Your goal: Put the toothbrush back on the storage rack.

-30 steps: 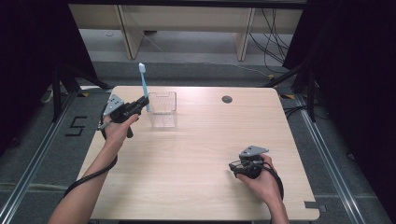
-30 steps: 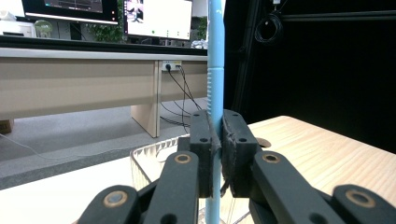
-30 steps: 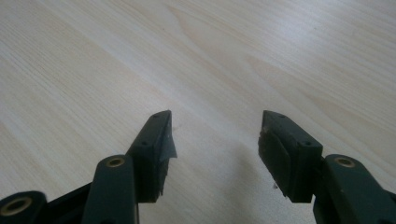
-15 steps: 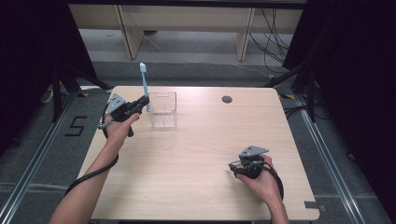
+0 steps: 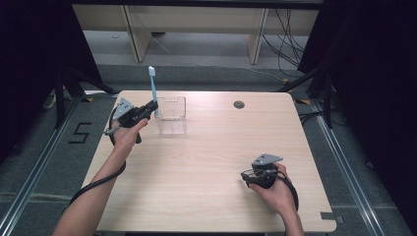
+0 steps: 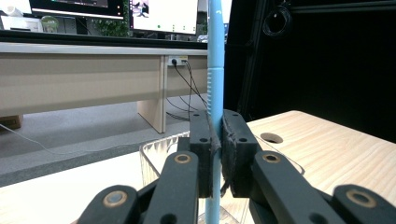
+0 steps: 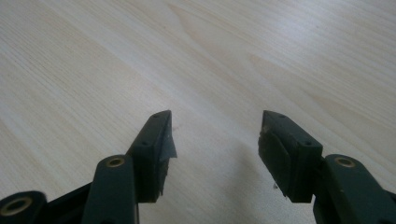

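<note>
Toothbrush (image 5: pixel 153 91) upright beside clear box (image 5: pixel 171 116) | left hand-held gripper (image 5: pixel 151 106) clamps it | right hand-held gripper (image 7: pixel 215 140) agape, holding nothing

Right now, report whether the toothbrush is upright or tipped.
Upright: the toothbrush stands nearly vertical, bristles up, clamped in the left gripper beside the clear container.

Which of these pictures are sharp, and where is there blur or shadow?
High view: evenly lit table, dark surroundings. Left gripper view: toothbrush sharp, near jaws soft, clear container hazy. Right gripper view: open jaws blurred at the bottom, soft shadows on the wood.
</note>
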{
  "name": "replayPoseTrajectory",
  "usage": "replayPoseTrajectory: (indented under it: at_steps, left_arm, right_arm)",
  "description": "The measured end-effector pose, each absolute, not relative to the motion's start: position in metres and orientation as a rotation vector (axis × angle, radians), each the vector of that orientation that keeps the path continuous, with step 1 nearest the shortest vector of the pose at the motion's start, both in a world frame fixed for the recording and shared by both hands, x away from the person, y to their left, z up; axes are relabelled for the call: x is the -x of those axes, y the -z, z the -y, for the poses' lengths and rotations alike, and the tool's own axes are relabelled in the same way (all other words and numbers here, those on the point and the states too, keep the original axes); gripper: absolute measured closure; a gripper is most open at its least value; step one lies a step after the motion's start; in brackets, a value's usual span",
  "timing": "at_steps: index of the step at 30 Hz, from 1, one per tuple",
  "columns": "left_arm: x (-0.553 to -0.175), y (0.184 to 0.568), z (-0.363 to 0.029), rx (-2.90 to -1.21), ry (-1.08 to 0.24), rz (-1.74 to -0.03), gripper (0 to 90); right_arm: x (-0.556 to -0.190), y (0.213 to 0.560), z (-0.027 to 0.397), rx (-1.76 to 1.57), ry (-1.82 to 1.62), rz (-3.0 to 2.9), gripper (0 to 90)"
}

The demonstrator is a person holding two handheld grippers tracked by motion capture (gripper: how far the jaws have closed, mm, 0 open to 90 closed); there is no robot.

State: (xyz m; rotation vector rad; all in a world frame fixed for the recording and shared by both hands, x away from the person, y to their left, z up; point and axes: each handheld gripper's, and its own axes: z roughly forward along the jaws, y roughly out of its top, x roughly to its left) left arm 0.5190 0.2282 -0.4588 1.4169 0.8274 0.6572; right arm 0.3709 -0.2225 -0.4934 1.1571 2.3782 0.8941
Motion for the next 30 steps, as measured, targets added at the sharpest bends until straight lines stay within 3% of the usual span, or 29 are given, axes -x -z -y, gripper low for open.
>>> replayPoseTrajectory:
  at_steps: [30]
  left_arm:
    - [-0.5146,0.4664,-0.2297,-1.458,-0.667,-0.841,83.0]
  right_arm:
    - [-0.3711,0.4946,0.2228,-1.165,-0.897,-2.381,45.1]
